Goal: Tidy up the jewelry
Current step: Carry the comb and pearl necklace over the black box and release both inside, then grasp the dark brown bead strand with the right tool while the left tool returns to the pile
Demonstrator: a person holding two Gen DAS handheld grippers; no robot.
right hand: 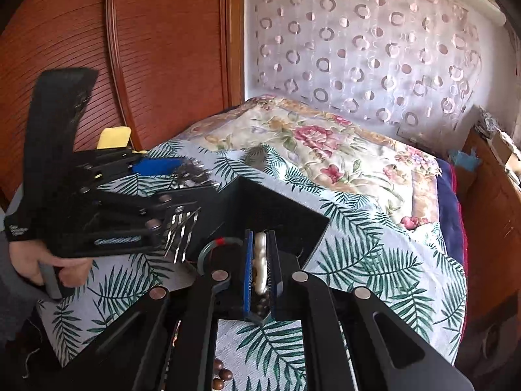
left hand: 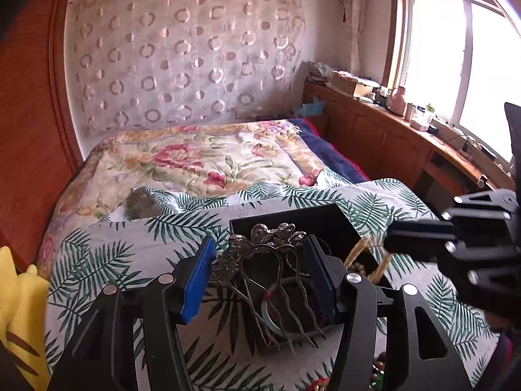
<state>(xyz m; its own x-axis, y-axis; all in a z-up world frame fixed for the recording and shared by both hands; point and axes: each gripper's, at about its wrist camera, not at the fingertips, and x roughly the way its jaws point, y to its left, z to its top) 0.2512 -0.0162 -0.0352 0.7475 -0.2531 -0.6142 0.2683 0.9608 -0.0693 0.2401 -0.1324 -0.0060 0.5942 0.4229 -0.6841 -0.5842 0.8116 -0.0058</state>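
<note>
Landmark: open black rectangular jewelry box [left hand: 329,224] lying on the palm-leaf print cloth [left hand: 130,247]. Left of box, the left gripper [left hand: 257,267] clamps a dark metal hair comb with ornate floral top [left hand: 263,244], held across the ornate head, wavy tines hanging toward the camera, hovering just over the box's near-left edge. Comb looks stiff and light; thin tines would likely bend or snag, so the solid decorated head is the place to hold. Inside the box: grey-green bangle with red thread [right hand: 208,251], gold-coloured sticks [left hand: 358,251]. Over the box's near edge, the right gripper [right hand: 260,260] is pinched on a string of cream pearl beads [right hand: 260,260]. Likely slippery and floppy, the strand could break if tugged. Brown wooden beads [right hand: 221,373] lie just in front of the box.
</note>
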